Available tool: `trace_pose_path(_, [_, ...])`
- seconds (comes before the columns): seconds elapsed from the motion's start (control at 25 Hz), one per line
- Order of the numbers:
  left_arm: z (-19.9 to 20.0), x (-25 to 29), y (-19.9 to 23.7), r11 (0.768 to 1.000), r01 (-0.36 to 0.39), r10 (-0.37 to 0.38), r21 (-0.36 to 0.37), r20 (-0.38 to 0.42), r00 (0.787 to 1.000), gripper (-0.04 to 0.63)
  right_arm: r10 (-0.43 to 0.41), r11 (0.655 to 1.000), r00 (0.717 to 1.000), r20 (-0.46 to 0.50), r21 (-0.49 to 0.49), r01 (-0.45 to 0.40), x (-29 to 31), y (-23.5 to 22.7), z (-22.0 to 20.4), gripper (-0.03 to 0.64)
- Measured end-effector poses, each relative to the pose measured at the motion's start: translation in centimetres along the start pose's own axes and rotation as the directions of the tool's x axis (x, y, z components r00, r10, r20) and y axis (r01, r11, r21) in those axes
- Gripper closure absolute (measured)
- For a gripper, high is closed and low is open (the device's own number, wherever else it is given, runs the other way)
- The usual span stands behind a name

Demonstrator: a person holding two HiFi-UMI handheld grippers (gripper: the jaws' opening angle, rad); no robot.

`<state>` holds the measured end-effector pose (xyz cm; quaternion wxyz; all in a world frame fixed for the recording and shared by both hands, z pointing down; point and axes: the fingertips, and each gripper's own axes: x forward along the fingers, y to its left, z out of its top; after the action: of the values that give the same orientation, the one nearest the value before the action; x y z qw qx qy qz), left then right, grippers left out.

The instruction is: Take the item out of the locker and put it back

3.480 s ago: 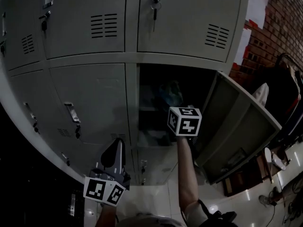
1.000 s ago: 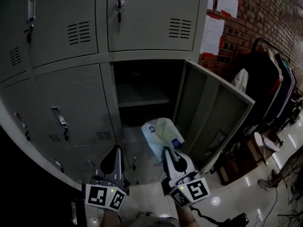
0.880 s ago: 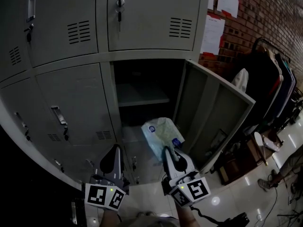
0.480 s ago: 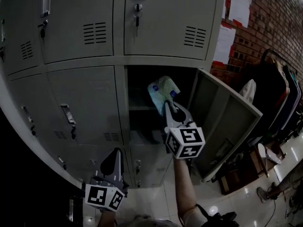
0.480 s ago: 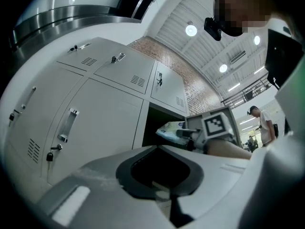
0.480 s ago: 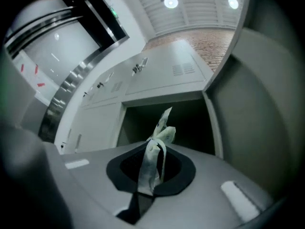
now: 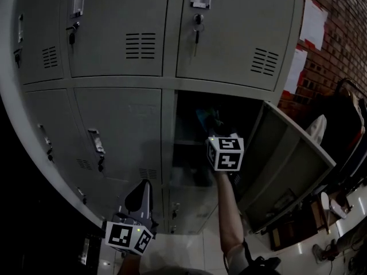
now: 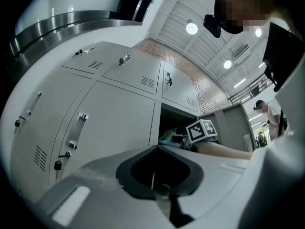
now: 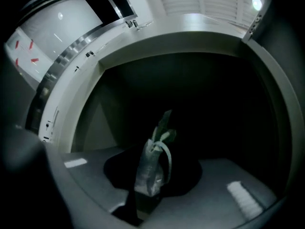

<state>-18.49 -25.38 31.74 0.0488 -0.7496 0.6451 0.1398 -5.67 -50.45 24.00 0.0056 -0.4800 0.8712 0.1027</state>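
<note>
The item is a pale plastic packet (image 9: 151, 168) with teal print, thin edge towards me, its lower end between the jaws of my right gripper (image 9: 143, 194). Those jaws are opening, and the packet still sits pinched between them. In the head view my right gripper (image 7: 211, 121) reaches into the dark open locker compartment (image 7: 192, 153), with the packet (image 7: 202, 116) dimly visible just beyond its tips. The left gripper view shows the packet (image 8: 167, 136) at the compartment's mouth. My left gripper (image 7: 143, 191) hangs low at the left, shut and empty, its jaws (image 8: 153, 180) together.
The locker's grey door (image 7: 292, 159) swings out to the right of my right arm. Closed locker doors (image 7: 120, 130) with handles and keys fill the left and top. A brick wall (image 7: 338, 33) and a clothes rack (image 7: 350, 113) stand at the far right.
My right gripper has risen from low in front of the lockers and carried the packet up into the open compartment. My left gripper has stayed where it was.
</note>
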Motion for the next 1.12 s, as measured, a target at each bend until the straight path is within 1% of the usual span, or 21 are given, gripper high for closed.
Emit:
trace_pose_path(0.04, [-0.1,0.2,0.0,1.0,0.002,-0.002,0.0,-0.001,1.0,0.591,-0.008,1.0,1.0,0.004,0.01,0.008,0.3,-0.2,0.0,0.471])
trace_pose_path(0.08, [-0.1,0.3,0.0,1.0,0.004,-0.004,0.001,-0.002,1.0,0.591,-0.008,1.0,1.0,0.012,0.024,0.008,0.5,-0.4,0.1,0.216])
trace_pose_path(0.12, [-0.2,0.4,-0.1,1.0,0.006,-0.006,0.002,-0.003,1.0,0.591,-0.005,0.999,1.0,0.024,0.036,0.004,0.6,-0.5,0.3,0.092])
trace_pose_path(0.32, [-0.4,0.9,-0.3,1.0,0.014,-0.014,0.001,-0.01,1.0,0.591,0.014,0.999,0.998,0.053,0.047,-0.017,0.3,-0.7,0.7,0.092])
trace_pose_path(0.48, [-0.3,0.9,-0.4,1.0,0.018,-0.018,-0.001,-0.006,1.0,0.591,0.019,0.997,0.997,0.071,0.075,-0.024,-0.6,-0.7,1.1,0.092])
trace_pose_path(0.56, [-0.2,0.8,-0.6,1.0,0.022,-0.022,-0.001,-0.006,1.0,0.591,0.053,0.993,0.993,0.106,0.097,-0.063,-1.8,0.0,2.1,0.092])
trace_pose_path(0.64, [-0.1,0.6,-0.7,1.0,0.026,-0.026,-0.004,-0.004,1.0,0.591,0.117,0.984,0.976,0.186,0.113,-0.14,-4.2,1.4,4.1,0.092])
trace_pose_path(0.68, [0.0,0.5,-0.9,1.0,0.028,-0.028,-0.007,-0.002,1.0,0.591,0.158,0.976,0.958,0.24,0.112,-0.189,-6.0,2.2,5.2,0.107])
trace_pose_path(0.72, [0.1,0.4,-1.0,0.999,0.032,-0.032,-0.01,-0.001,0.999,0.591,0.198,0.966,0.934,0.297,0.103,-0.238,-8.2,3.1,6.1,0.176])
trace_pose_path(0.76, [0.2,0.4,-1.2,0.999,0.039,-0.039,-0.011,-0.001,0.999,0.591,0.231,0.955,0.906,0.355,0.096,-0.281,-10.6,4.0,6.9,0.413])
trace_pose_path(0.8, [0.4,0.3,-1.5,0.999,0.048,-0.048,-0.011,-0.002,0.999,0.591,0.248,0.945,0.881,0.404,0.098,-0.311,-13.1,4.7,7.4,0.61])
trace_pose_path(0.84, [0.5,0.2,-1.8,0.998,0.059,-0.059,-0.012,-0.002,0.998,0.591,0.248,0.94,0.867,0.431,0.11,-0.324,-15.4,5.2,7.4,0.615])
trace_pose_path(0.88, [0.7,0.2,-2.2,0.997,0.07,-0.07,-0.012,0.0,0.998,0.591,0.236,0.94,0.868,0.437,0.124,-0.317,-17.4,5.6,6.8,0.615])
trace_pose_path(1.0, [0.9,-0.1,-3.7,0.995,0.101,-0.101,-0.011,0.006,0.995,0.591,0.165,0.953,0.898,0.408,0.169,-0.252,-21.9,6.9,3.6,0.614])
trace_pose_path(1.12, [0.4,-0.5,-5.3,0.992,0.128,-0.128,-0.008,-0.001,0.992,0.591,0.101,0.965,0.938,0.331,0.196,-0.173,-23.6,8.7,-0.9,0.614])
